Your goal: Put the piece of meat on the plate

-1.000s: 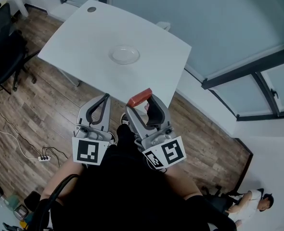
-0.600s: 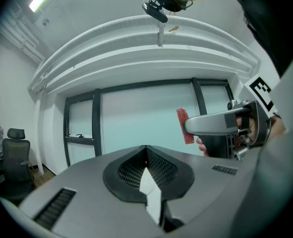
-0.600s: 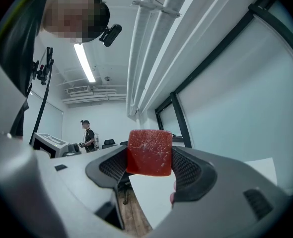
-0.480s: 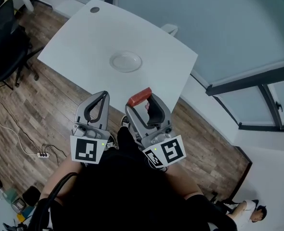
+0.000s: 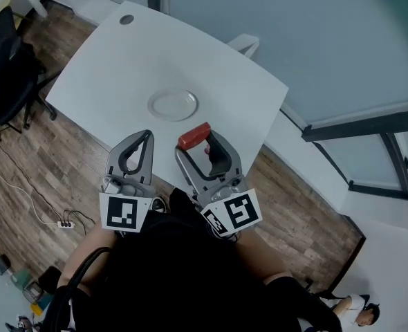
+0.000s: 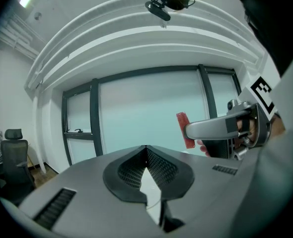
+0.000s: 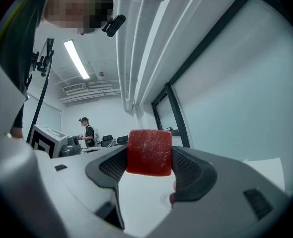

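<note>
The piece of meat (image 5: 193, 135) is a red block, and my right gripper (image 5: 194, 140) is shut on it just over the near edge of the white table (image 5: 218, 68). In the right gripper view the meat (image 7: 149, 151) fills the gap between the black pads. The clear glass plate (image 5: 172, 104) sits on the table, a little ahead and to the left of the meat. My left gripper (image 5: 143, 137) hangs beside the right one at the table's near edge, shut and with nothing in it. The left gripper view shows its tips (image 6: 146, 150) meeting and the meat (image 6: 184, 129) off to the right.
Black office chairs (image 5: 3, 68) stand left of the table. A cable and power strip (image 5: 64, 223) lie on the wood floor. A glass wall with dark frames (image 5: 356, 116) runs along the right. A person (image 5: 363, 315) sits at the far bottom right.
Both grippers have moved forward from over the floor to the table's near edge, the right one carrying the meat. The plate now lies closer to them.
</note>
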### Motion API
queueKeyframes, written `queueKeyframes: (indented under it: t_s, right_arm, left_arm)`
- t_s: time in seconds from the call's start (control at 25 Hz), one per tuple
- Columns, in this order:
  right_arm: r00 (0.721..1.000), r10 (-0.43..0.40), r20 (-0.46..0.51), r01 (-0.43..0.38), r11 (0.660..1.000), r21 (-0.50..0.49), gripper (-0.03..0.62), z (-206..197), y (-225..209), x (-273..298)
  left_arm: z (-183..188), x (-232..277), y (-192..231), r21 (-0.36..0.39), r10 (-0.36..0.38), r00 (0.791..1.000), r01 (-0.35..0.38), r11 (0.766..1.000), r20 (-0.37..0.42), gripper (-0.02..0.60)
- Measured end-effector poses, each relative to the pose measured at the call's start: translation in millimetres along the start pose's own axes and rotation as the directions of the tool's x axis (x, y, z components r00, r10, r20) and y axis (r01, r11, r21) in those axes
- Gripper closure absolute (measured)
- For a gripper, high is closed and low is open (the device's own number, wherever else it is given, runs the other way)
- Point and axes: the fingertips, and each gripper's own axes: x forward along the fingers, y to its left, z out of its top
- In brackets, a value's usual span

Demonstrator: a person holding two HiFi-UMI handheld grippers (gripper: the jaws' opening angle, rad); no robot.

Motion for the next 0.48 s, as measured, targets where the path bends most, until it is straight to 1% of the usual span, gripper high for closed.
queueKeyframes:
  t_s: [0.12, 0.24, 0.48]
  right_arm:
    - [1.000, 0.011, -0.010, -0.011, 1.000, -0.001, 0.316, -5.6, -2.2, 0.4]
    - [0.999, 0.015, -0.031, -0.015, 1.000, -0.008, 0.316, -10.8, -5.3, 2.0]
    - [0.997, -0.028, -0.068, 0.027, 0.999, -0.020, 0.316, -18.6, -14.6, 10.0]
  left_arm:
    - [-4.1, 2.5, -4.0, 0.012, -0.001, 1.000, 0.001, 1.000, -0.008, 0.586]
    - [-8.5, 6.1, -5.4, 0.006, 0.004, 1.000, -0.004, 1.000, -0.019, 0.586]
    - [-20.8, 18.8, -3.2, -0.010, -0.024, 0.999, 0.024, 1.000, -0.032, 0.586]
